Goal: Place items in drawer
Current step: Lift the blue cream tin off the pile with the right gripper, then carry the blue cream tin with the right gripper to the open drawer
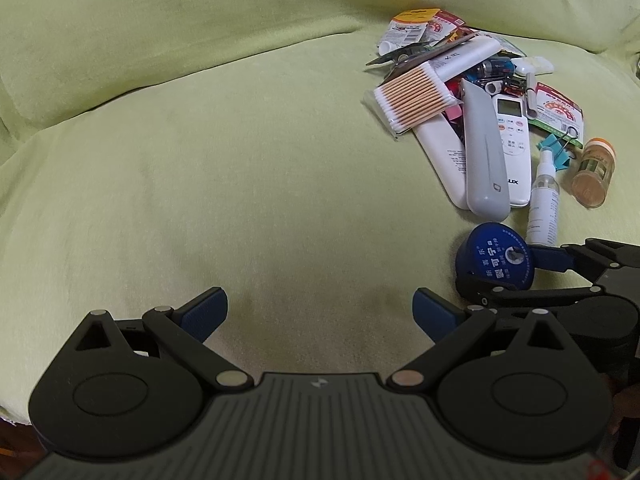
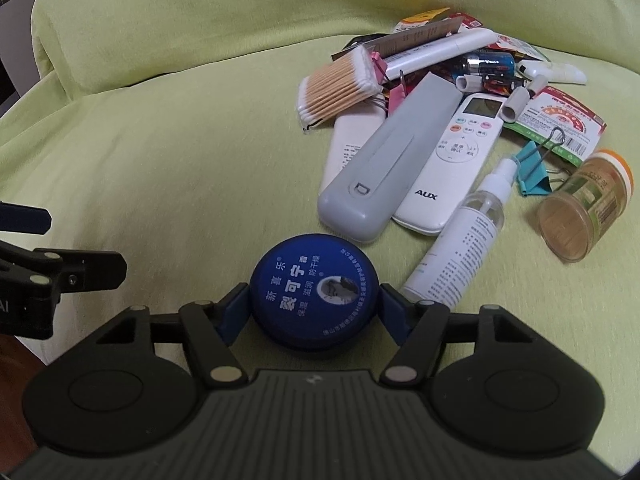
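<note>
Clutter pile (image 2: pixel 452 120) beyond gripped blue tin (image 2: pixel 314 300).

- My right gripper (image 2: pixel 315 307) has both pads clamped on the blue tin (image 2: pixel 315 299).
- Beyond it — grey case (image 2: pixel 386 166), white remote (image 2: pixel 450 164), spray bottle (image 2: pixel 460 244) on green cover (image 2: pixel 180 152).

Soft, dim indoor light; faint shadows; strong fisheye bending and dark vignette at corners; slight blur throughout.
</note>
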The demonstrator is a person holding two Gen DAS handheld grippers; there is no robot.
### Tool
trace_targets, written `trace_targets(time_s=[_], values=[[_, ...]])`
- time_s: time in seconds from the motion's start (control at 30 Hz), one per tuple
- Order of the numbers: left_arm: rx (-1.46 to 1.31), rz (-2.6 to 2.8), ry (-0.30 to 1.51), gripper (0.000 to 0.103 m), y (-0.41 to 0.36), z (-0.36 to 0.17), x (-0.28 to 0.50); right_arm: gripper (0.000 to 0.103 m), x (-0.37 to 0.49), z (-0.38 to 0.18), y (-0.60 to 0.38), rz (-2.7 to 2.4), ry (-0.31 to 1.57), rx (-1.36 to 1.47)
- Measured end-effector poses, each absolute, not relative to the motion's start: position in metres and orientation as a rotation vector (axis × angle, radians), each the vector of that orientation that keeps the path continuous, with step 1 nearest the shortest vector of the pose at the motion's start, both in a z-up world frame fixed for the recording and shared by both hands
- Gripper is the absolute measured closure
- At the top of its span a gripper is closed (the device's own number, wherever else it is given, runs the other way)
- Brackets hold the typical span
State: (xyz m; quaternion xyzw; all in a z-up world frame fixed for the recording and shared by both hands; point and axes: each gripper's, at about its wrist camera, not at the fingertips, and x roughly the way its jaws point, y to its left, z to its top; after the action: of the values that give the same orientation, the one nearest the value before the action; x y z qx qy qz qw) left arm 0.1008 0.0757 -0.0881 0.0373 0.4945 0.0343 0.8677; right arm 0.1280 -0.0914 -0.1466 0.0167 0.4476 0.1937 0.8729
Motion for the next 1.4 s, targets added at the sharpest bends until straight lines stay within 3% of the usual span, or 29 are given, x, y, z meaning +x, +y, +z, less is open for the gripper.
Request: trace_targets(time_s=[0.87,1.4], values=[[0.121,-0.002,0.995,0.004,0.041,-0.065,0.081,0.038,0.082,-0.094,-0.145,0.262,0.867,0.094],[0.244,-0.285,0.914,0.004,-0.059,-0.040,0.052,0.038,-0.014,-0.055,-0.242,-0.028,0.797,0.177]])
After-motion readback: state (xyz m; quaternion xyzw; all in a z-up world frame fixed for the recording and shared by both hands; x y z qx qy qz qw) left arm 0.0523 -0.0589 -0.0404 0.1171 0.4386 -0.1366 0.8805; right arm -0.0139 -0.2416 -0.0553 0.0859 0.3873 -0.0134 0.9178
